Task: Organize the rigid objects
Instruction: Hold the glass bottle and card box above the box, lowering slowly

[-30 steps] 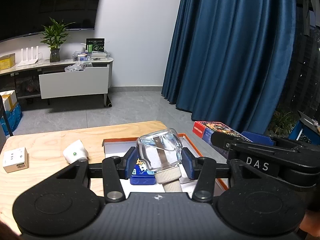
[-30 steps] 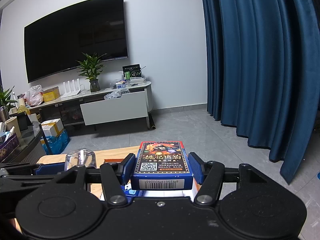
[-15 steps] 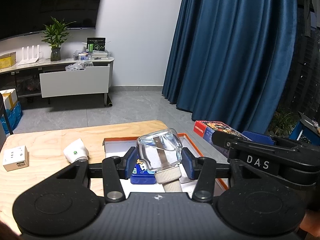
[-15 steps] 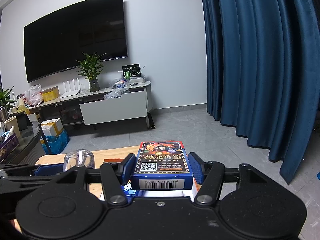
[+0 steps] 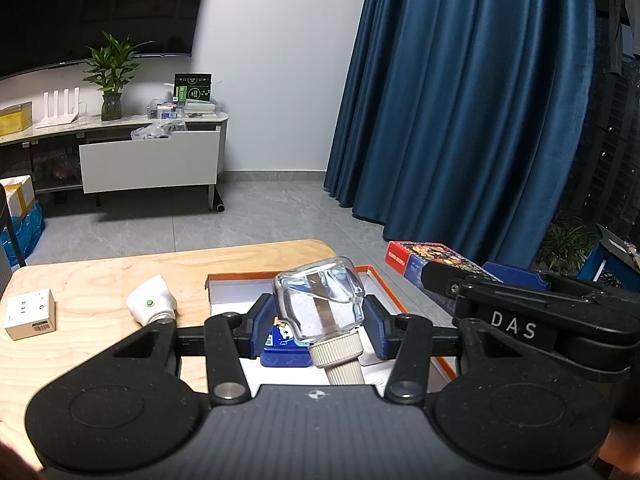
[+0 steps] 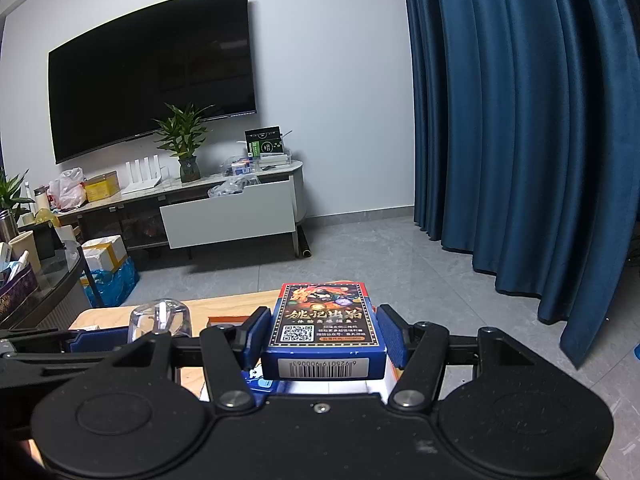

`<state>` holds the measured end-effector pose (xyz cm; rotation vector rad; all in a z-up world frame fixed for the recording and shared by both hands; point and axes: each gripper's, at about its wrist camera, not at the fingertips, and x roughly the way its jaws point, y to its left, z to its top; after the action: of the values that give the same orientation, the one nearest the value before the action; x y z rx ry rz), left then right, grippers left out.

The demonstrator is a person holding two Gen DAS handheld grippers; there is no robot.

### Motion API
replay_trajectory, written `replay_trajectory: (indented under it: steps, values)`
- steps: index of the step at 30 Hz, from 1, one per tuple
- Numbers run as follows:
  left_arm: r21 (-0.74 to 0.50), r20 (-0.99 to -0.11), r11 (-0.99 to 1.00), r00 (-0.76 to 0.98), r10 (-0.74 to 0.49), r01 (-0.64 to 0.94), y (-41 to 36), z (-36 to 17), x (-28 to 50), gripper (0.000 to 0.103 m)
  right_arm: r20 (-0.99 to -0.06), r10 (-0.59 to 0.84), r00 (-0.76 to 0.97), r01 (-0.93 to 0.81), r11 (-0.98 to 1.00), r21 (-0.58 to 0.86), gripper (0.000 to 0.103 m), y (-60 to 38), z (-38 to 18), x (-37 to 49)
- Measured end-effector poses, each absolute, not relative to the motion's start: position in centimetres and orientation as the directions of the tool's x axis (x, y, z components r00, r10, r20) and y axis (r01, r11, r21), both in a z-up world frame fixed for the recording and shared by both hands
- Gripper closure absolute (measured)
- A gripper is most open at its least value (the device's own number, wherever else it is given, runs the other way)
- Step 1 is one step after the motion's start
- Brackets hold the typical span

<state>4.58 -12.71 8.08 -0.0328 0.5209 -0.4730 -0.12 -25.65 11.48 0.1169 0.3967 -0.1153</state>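
Left tongs [image 5: 319, 320] are clamped on the bottle [image 5: 320, 305], blue pads pressed to its glass sides, cap end toward the camera. Right tongs [image 6: 324, 338] grip the box [image 6: 325, 326] by its long sides, held level. The two sit side by side, the right just beside the left, both raised over the worktop [image 5: 100, 280].

Both wrist views are dim and cool-toned, lit by indoor light from above. Fisheye distortion bends the blue curtain [image 5: 460, 112] and the wall edges; the corners darken. Focus is sharp between the jaws: the barcode on the card box [image 6: 325, 334] reads clearly. The glass bottle [image 5: 320, 306] held between the left jaws carries pale highlights and a bright streak. The television [image 6: 152, 76], far ahead of the right jaws, shows faint reflections. A soft shadow lies under the white cabinet [image 5: 150, 166]. No motion blur is visible.
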Motion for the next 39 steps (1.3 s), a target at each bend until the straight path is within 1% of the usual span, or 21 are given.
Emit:
replay_trajectory:
  steps: [39]
  values:
    - [-0.164, -0.495, 0.893, 0.748, -0.443, 0.420, -12.8, 7.3, 5.2, 0.054, -0.416, -0.089, 0.905, 0.137, 0.987, 0.086, 0.032, -26.4, 10.5, 0.9]
